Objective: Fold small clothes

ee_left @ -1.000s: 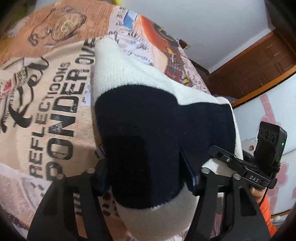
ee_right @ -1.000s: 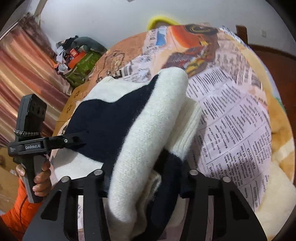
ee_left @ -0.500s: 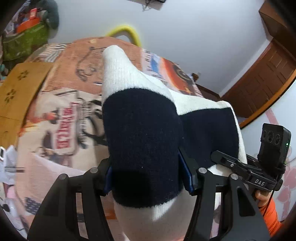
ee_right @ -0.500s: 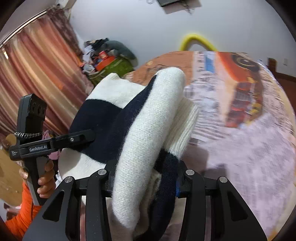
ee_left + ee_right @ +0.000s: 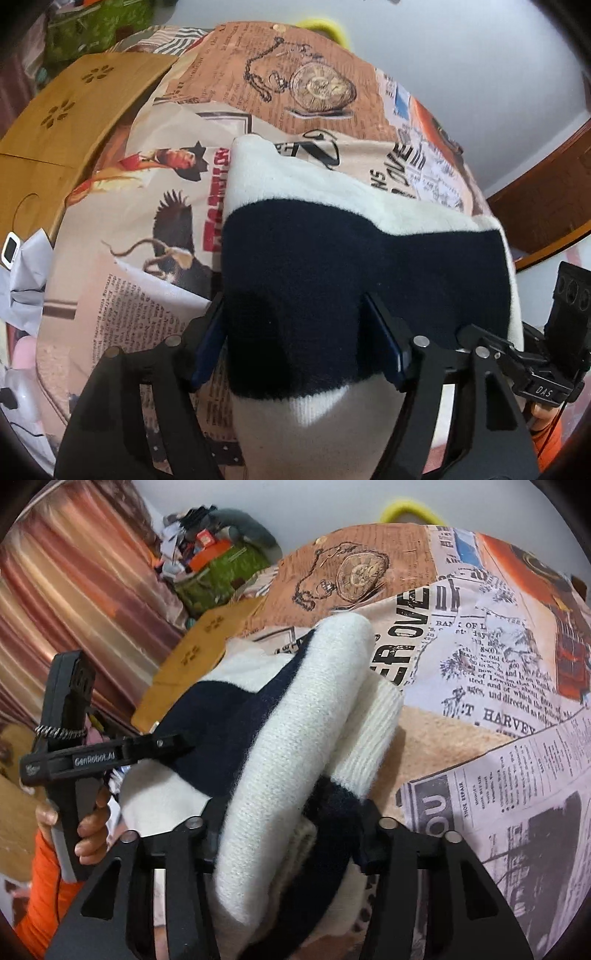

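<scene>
I have the knitted garment [image 5: 332, 266], a cream and navy striped piece, gripped at both ends and stretched between the two tools over the bed [image 5: 147, 192]. My left claw [image 5: 299, 343] is clenched on the navy band, with one blue-padded finger on each side of a thick wad of knit. My right claw [image 5: 288, 834] is clenched on a bunch of several layers, cream on the outside and navy underneath, so that end looks already doubled over.

From the left wrist view the far cream corner seems to droop toward the printed bedspread [image 5: 498, 686], though I cannot tell whether it touches. I judge the step in hand to be laying this folded bundle down flat.

To do it well, I want both claws level with each other and the span between them just taut, so the stripes stay parallel and no slack pouch forms in the middle. I would lower the far edge first, let it settle on the bedspread, then bring the near edge down over it rather than dropping everything at once.

The knit is thick and springy, so the layers in my right claw may fan apart on release. I would let go only once the bundle rests under its own weight, and open one side at a time. The wooden board [image 5: 62, 122] sits off to the left, well apart from my landing spot.
</scene>
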`<state>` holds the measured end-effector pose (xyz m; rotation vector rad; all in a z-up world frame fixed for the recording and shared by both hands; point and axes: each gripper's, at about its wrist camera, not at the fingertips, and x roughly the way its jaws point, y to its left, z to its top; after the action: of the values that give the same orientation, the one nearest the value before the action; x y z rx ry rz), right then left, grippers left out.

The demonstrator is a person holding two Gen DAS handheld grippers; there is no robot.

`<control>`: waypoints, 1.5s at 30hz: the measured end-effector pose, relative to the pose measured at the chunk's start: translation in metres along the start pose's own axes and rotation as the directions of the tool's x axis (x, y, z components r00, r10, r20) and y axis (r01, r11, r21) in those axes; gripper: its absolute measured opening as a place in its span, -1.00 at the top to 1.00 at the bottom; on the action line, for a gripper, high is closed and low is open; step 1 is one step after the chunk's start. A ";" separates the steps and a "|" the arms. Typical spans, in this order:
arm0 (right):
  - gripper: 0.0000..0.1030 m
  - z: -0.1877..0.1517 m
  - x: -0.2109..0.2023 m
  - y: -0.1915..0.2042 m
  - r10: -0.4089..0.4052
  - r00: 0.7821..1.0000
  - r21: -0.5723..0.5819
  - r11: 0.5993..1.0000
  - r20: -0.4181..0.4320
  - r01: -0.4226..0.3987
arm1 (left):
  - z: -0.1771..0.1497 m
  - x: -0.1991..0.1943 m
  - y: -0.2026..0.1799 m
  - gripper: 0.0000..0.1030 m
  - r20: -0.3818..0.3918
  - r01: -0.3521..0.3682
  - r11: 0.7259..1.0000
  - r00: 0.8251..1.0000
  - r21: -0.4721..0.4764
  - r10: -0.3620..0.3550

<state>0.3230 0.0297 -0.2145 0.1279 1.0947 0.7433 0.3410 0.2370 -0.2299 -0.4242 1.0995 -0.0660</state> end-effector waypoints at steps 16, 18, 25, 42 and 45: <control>-0.14 0.025 -0.057 0.060 -0.071 0.969 -0.267 0.954 0.235 0.135 | -0.009 -0.069 -0.044 -0.46 0.272 -0.233 0.959 0.944 0.159 0.185; -0.14 0.022 -0.039 0.065 -0.079 0.977 -0.301 0.944 0.198 0.137 | -0.015 -0.060 -0.044 -0.46 0.246 -0.244 0.955 0.949 0.170 0.199; -0.14 -0.016 0.013 0.044 -0.170 0.983 -0.345 0.920 0.072 0.185 | -0.050 -0.012 -0.046 -0.63 0.168 -0.302 0.916 0.949 0.264 0.265; -0.15 -0.050 -0.052 0.044 -0.192 0.969 -0.320 0.918 0.156 0.234 | -0.079 -0.072 -0.058 -0.71 0.281 -0.355 0.916 0.913 0.184 0.297; -0.15 -0.052 -0.084 0.050 -0.168 0.961 -0.289 0.930 0.217 0.228 | -0.085 -0.109 -0.069 -0.71 0.353 -0.340 0.926 0.896 0.161 0.268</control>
<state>0.2347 0.0032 -0.1531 -0.1774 0.7837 0.6959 0.2273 0.1767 -0.1445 -0.0534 0.8086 0.1573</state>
